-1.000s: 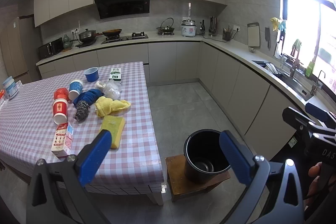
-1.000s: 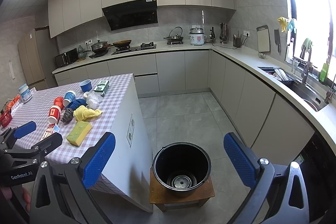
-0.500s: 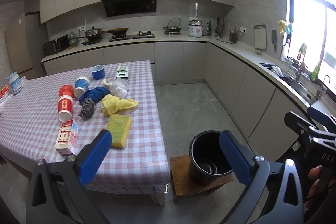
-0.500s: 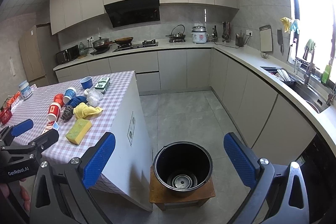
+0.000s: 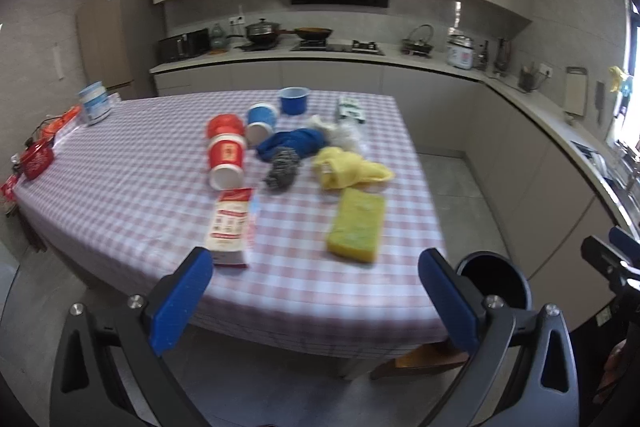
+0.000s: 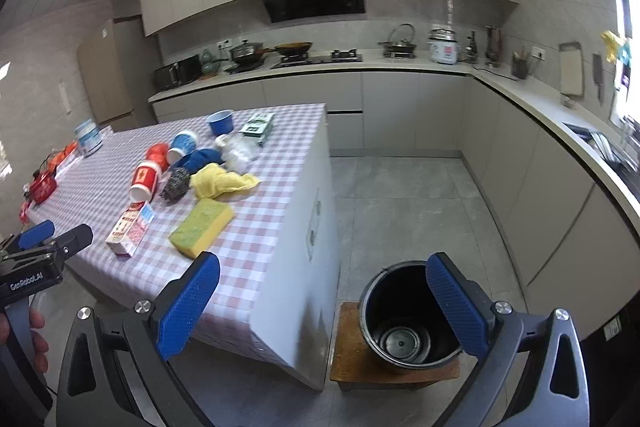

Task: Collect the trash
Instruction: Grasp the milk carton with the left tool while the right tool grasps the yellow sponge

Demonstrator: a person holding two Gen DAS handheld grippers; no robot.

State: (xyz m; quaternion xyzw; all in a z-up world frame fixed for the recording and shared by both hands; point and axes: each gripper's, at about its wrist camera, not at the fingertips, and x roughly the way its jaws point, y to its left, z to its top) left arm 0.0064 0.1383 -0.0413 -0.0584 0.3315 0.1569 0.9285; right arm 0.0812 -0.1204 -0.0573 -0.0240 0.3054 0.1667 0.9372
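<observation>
A checked table carries a lying milk carton, a red paper cup, a blue-and-white cup, a yellow sponge, a yellow cloth, a steel scourer, a blue cloth and crumpled plastic. A black bin stands on a wooden stool right of the table. My left gripper is open and empty, at the table's near edge. My right gripper is open and empty, between table and bin.
A blue bowl and a green box sit at the table's far side, a white tub and red items at its left. Kitchen counters run along the back and right walls around the tiled floor.
The left gripper has swung left and closer to the table, so the objects now fill its view. The right gripper has also moved closer to the table. Both stay open.
</observation>
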